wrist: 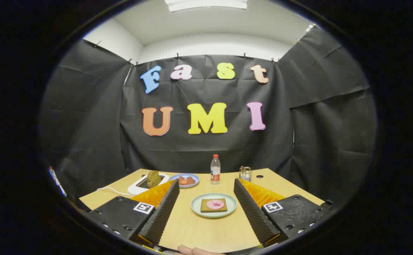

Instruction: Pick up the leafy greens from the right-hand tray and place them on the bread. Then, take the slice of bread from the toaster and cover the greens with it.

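Gripper (pixel 206 193): fingers spread wide, empty, raised over the table (pixel 206 230); plate (pixel 196 209) between them holds bread (pixel 208 207) with a pink slice, no greens; second slice (pixel 153 179) standing in toaster (pixel 146 184); greens' tray not made out; both steps apparently left.

bread (pixel 213 205) on plate, slice (pixel 153 179) in toaster

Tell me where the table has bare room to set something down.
Bare tabletop lies between the open gripper fingers, nearer than the bread plate. The back is crowded: toaster, blue plate, bottle, glass.
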Available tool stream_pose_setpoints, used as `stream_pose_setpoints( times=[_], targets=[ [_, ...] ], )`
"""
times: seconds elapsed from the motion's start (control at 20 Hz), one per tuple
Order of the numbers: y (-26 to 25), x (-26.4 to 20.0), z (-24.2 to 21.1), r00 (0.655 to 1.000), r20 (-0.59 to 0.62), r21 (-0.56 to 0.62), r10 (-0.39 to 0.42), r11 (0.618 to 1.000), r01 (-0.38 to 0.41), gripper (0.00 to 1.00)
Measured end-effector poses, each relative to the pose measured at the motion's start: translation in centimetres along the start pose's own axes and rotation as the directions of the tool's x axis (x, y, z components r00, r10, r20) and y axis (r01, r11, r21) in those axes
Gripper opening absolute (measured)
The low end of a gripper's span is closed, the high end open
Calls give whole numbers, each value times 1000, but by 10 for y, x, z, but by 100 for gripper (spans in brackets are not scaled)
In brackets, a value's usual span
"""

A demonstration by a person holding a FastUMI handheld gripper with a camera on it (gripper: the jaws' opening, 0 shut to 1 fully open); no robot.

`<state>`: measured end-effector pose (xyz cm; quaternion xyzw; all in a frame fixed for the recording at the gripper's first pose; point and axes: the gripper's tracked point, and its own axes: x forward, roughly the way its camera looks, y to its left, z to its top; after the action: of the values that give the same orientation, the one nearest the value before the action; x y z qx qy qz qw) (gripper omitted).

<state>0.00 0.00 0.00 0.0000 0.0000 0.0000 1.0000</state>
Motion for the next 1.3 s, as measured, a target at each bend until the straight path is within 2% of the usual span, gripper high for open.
stream_pose_setpoints(
  times=[0.5,0.85,1.05,1.3],
  targets=[
    [10,-11,-1,999,26,-25,28,999,-27,96],
    [4,5,-20,999,21,-3,39,999,-39,95],
    [-34,36,-43,999,-17,-8,30,1000,-30,96],
    [-125,89,-67,993,-88,-18,-73,997,71,96]
  ],
)
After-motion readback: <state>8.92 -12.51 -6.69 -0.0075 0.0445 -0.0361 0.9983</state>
